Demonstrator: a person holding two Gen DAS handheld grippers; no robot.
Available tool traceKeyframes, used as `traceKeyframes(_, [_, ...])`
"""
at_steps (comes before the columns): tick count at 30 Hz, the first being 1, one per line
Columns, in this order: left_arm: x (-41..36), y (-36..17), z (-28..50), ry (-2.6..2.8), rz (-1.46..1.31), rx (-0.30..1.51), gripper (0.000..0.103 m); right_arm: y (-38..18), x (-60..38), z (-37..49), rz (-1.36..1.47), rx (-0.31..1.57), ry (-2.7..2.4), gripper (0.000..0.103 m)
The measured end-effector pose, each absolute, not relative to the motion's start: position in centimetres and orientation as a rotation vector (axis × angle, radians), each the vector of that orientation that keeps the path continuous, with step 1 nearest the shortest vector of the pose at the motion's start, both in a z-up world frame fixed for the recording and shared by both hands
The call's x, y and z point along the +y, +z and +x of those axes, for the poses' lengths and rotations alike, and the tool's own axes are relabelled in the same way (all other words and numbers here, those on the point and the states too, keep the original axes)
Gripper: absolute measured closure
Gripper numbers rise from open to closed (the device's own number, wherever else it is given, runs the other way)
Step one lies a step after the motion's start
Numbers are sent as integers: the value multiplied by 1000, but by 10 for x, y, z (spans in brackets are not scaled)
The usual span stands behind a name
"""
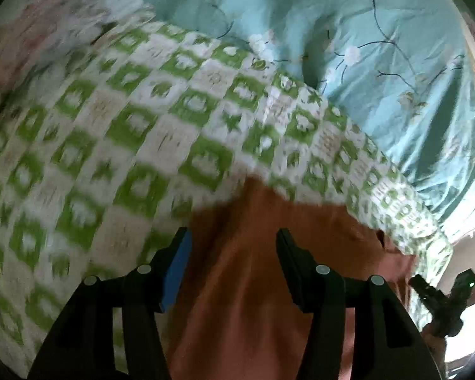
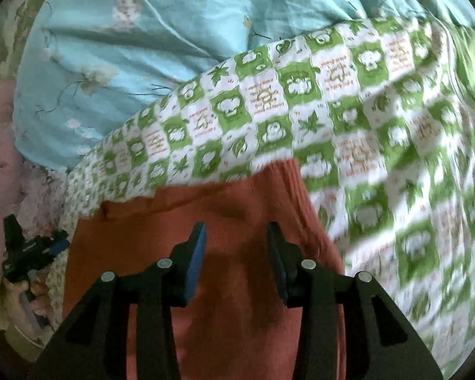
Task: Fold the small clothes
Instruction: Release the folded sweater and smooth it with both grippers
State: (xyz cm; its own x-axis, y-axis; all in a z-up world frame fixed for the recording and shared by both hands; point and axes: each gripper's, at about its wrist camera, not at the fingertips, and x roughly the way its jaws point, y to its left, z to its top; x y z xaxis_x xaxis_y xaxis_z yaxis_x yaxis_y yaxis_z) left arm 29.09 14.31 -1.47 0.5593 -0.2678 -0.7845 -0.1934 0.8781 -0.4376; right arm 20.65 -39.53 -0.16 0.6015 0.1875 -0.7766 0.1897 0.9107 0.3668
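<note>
Your left gripper (image 1: 234, 237) and right gripper (image 2: 236, 231) hang over the rust-orange garment (image 1: 253, 278), fingers apart and empty, seemingly poised for a grasp. It lies on the green-checked blanket (image 1: 126, 120), below the blue floral sheet (image 1: 380, 31).

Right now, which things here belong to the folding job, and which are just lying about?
Job:
- orange garment
- left tool, open above it
- right tool, open above it

Lying about:
- green-and-white checked blanket under the garment
- light blue floral sheet behind
- pink fabric at the edge
</note>
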Motion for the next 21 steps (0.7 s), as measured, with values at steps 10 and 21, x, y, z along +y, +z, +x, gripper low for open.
traceKeyframes(10, [131,-26,186,-70,-660,990,47,-11,-353,145,501,994,36,62])
traceKeyframes(21, [98,-40,119,-136,-680,1069,43,-21,-309,97,538,1027,65,55])
